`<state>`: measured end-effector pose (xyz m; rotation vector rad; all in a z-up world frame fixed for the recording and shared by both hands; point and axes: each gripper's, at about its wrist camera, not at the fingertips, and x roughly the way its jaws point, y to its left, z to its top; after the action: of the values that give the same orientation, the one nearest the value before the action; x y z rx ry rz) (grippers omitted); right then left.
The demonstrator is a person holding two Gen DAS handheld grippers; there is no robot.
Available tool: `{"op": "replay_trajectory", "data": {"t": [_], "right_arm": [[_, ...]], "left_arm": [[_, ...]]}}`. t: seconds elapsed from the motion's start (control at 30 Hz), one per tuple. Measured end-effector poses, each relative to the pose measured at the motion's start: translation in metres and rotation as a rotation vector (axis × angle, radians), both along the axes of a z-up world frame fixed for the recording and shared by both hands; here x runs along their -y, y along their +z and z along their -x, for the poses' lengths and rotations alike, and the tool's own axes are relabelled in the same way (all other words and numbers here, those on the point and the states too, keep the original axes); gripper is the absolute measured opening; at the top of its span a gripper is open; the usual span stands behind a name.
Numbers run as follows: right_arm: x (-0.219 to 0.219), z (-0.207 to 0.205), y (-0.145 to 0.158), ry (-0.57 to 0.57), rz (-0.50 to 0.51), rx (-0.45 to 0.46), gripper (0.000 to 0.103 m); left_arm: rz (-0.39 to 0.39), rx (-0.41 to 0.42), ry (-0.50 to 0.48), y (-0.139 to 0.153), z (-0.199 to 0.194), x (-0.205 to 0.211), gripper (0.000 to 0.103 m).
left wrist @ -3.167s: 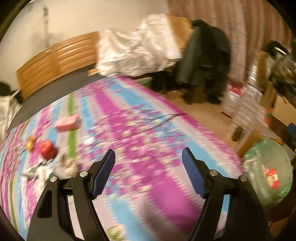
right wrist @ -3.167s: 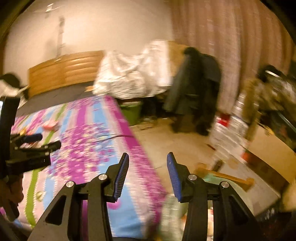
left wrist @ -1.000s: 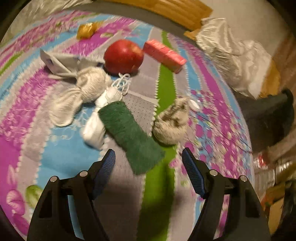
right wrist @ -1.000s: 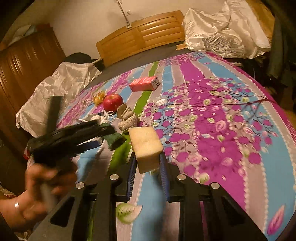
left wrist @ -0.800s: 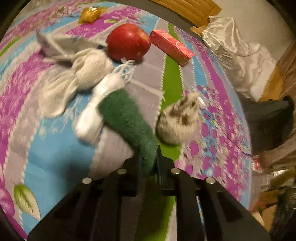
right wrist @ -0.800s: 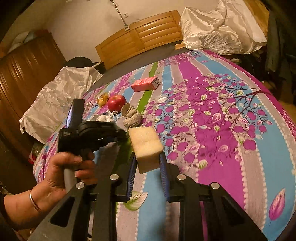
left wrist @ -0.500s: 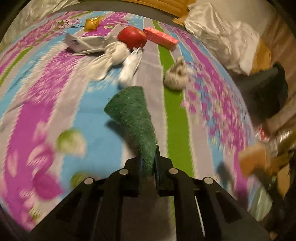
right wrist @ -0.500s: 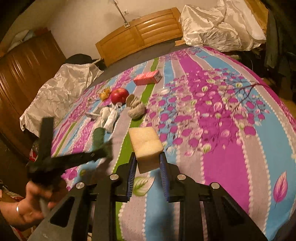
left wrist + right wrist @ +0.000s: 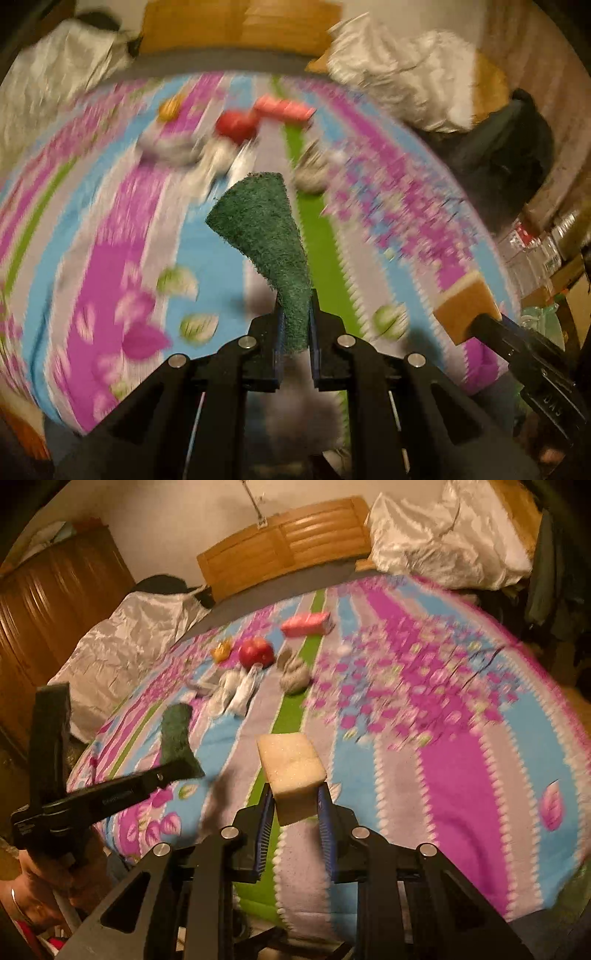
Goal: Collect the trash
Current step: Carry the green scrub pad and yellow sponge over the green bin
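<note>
My left gripper [image 9: 295, 325] is shut on a green scouring pad [image 9: 262, 229], which sticks up from the jaws above the bed. That pad [image 9: 176, 734] and the left gripper also show at the left of the right wrist view, held by a hand [image 9: 44, 893]. My right gripper [image 9: 295, 812] is shut on a pale yellow sponge block [image 9: 290, 770]. The sponge [image 9: 463, 308] appears at the right edge of the left wrist view. Further back on the bedspread [image 9: 443, 757] lie a red apple [image 9: 255, 650], a pink box [image 9: 304, 624], a yellow wrapper [image 9: 221, 650], white cloth bundles [image 9: 236, 690] and a grey wad [image 9: 293, 674].
A wooden headboard [image 9: 284, 542] stands behind the bed, with silvery sheeting [image 9: 443, 535] at the right and more sheeting [image 9: 125, 638] at the left. A dark wardrobe [image 9: 55, 602] is at the far left. Dark clothes [image 9: 509, 147] and boxes [image 9: 546, 251] crowd the right side.
The left gripper closed on the green pad, lifted it off the bedspread and drew back toward the bed's near edge. The right gripper, still holding the sponge, also pulled back and rose slightly.
</note>
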<state>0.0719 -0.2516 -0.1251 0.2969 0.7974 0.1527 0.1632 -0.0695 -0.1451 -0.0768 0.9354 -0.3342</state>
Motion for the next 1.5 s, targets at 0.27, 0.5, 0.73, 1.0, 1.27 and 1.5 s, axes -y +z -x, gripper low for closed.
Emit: {"op": "replay_trajectory", "data": {"t": [0.27, 0.5, 0.73, 1.0, 1.27, 1.5], "right_arm": [[0.078, 0.038, 0.077, -0.235, 0.074, 0.116, 0.025], [0.153, 0.098, 0.125, -0.454, 0.130, 0.176, 0.025], [0.228, 0.176, 0.144, -0.674, 0.181, 0.180, 0.025], [0.304, 0.258, 0.134, -0.876, 0.215, 0.128, 0.025], [0.341, 0.298, 0.106, -0.974, 0.265, 0.011, 0.025], [0.354, 0.316, 0.074, -1.030, 0.243, -0.081, 0.025]], "left_arm": [[0.009, 0.172, -0.197, 0.060, -0.001, 0.087, 0.009], [0.036, 0.255, -0.384, 0.095, 0.018, 0.175, 0.009], [0.044, 0.313, -0.567, 0.118, 0.048, 0.263, 0.009], [0.038, 0.334, -0.763, 0.125, 0.086, 0.349, 0.010], [0.044, 0.276, -0.974, 0.112, 0.120, 0.414, 0.010], [-0.031, 0.275, -1.131, 0.090, 0.167, 0.463, 0.010]]}}
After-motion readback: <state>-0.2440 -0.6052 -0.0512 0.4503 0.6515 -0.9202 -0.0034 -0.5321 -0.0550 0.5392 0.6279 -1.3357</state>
